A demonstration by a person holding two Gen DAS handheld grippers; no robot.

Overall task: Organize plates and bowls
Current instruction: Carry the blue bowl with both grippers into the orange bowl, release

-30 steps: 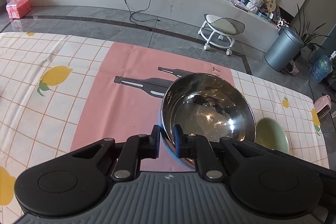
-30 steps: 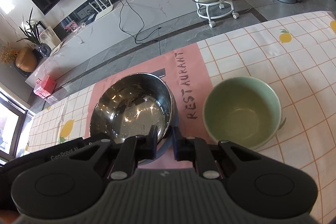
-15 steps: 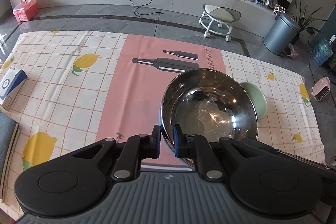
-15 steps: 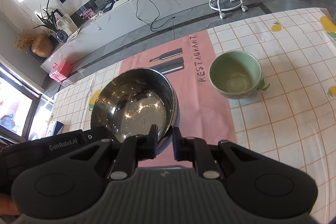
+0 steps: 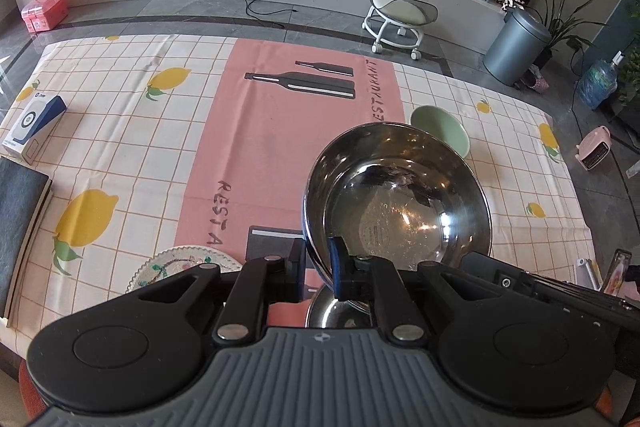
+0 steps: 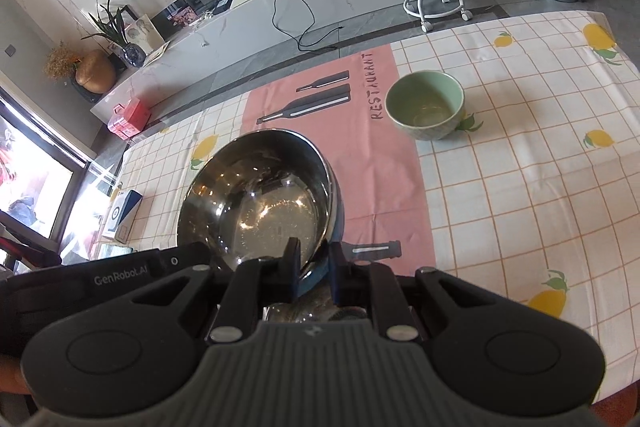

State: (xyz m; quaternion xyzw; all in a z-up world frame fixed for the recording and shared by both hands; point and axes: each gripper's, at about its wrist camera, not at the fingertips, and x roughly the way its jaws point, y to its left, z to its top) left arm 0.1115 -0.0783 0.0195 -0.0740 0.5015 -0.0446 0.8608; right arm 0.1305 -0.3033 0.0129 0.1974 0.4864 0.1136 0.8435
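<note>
- Left wrist view: the left hand-held gripper [image 5: 318,269] is clamped almost shut on the near-left rim of the steel bowl [image 5: 400,199], one finger outside the wall and one inside. The bowl hangs above the counter [image 5: 120,131], tilted, its mouth facing up and towards the camera.
- Below it, at the near edge, the rim of a second steel bowl [image 5: 332,311] shows, and a patterned plate [image 5: 176,263] lies to the near left. The green bowl [image 5: 440,131] sits on the far right, half hidden behind the lifted bowl.
- A thin, slick rim gives the pads little to bite on. If this grip slackens, I judge the bowl could pivot and drop onto the bowl or plate beneath.
- Right wrist view: the right hand-held gripper [image 6: 314,269] is likewise nearly closed on the same steel bowl [image 6: 260,195], pinching its near-right rim. Part of the other gripper's black body shows at the near left.
- The green bowl [image 6: 426,105] stands upright on the far side of the cloth, well apart from the lifted bowl.
- With two grips on one rim, uneven motion between the hands could twist the bowl free of one pinch. A hurried lowering could also clang it against the bowl underneath or set it down crooked.
</note>
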